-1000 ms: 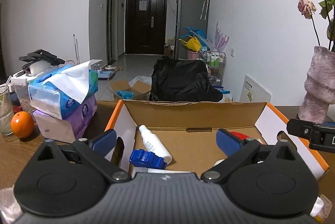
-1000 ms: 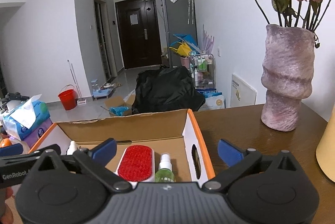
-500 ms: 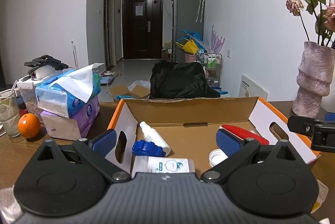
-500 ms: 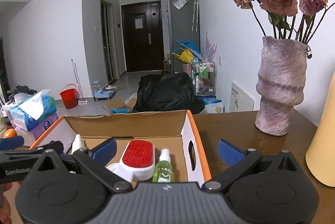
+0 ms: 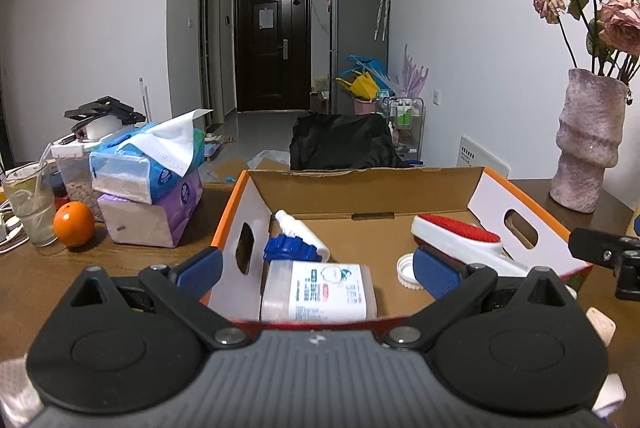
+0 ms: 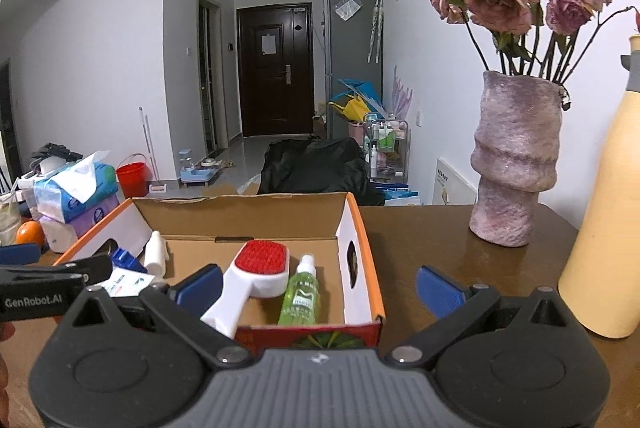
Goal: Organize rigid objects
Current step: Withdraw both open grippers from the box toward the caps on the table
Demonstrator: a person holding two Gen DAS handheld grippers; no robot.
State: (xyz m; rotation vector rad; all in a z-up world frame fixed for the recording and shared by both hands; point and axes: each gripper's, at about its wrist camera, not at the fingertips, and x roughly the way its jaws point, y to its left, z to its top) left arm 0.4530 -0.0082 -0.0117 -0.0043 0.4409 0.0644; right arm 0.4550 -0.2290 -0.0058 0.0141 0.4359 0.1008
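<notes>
Both grippers, left & right, wide open w/ nothing held, over the box; brush, green bottle inside.

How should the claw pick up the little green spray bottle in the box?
Grip the green spray bottle across its round body, coming down from above. It lies flat with its white cap pointing to the far end, between the red brush and the box wall, so fingers probably fit best one on each long side.
</notes>
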